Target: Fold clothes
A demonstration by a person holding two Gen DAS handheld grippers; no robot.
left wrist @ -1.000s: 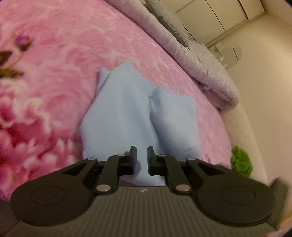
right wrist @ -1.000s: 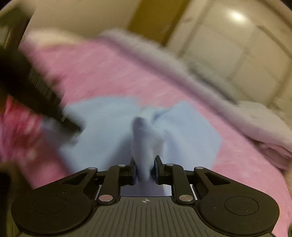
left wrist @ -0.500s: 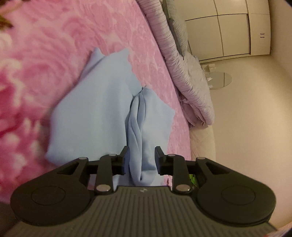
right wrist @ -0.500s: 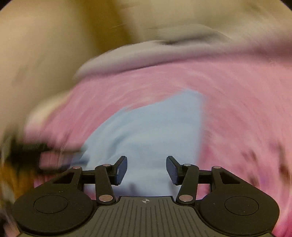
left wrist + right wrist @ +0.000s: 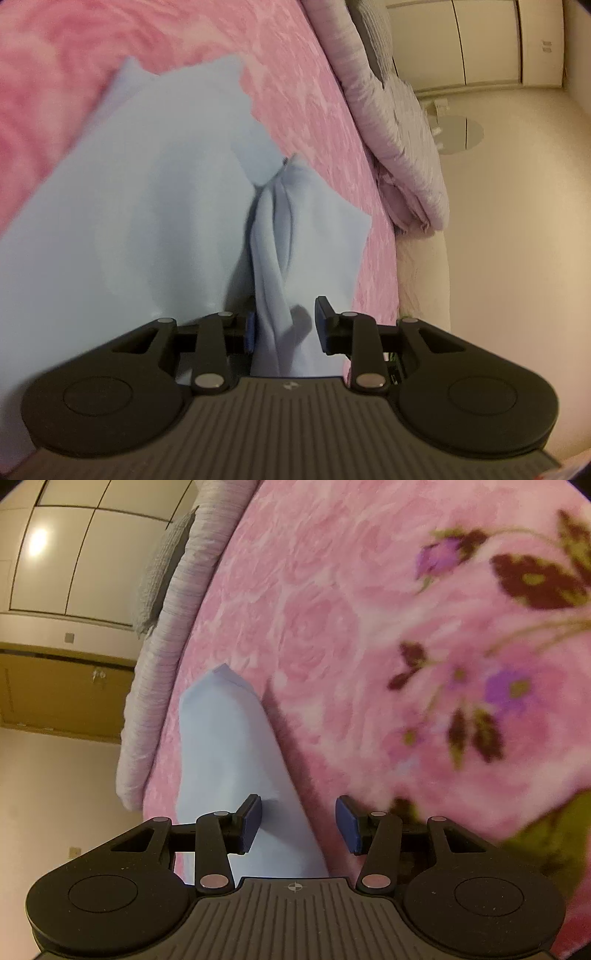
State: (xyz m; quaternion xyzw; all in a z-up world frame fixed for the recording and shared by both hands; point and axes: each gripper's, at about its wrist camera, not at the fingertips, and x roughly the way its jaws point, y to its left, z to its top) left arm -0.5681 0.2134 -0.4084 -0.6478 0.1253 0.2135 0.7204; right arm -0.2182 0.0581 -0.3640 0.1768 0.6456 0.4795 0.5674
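We see a light blue garment (image 5: 140, 221) lying on a bed covered by a pink floral blanket (image 5: 303, 81). In the left wrist view its long axis runs from the camera toward the far upper left of the bed, where it ends in a notched edge with a small pointed corner. A bunched ridge of the same cloth rises along its right side and runs straight back toward the left tool (image 5: 286, 323).

That left tool has just been opening: its jaws stand apart, the ridge passes between them, close against the left pad, while the right pad is clear of it, so the cloth is released, not clamped.

In the right wrist view the garment (image 5: 229, 746) shows as a narrow strip, lengthwise away from the camera, tapering to a pointed end near the grey-lilac quilt (image 5: 166, 635) rolled along the bed's edge. The right tool (image 5: 299, 823) is also open, its jaws wide apart above the strip's near end and gripping nothing. Beyond the bed we make out pale cupboard doors (image 5: 74, 546).
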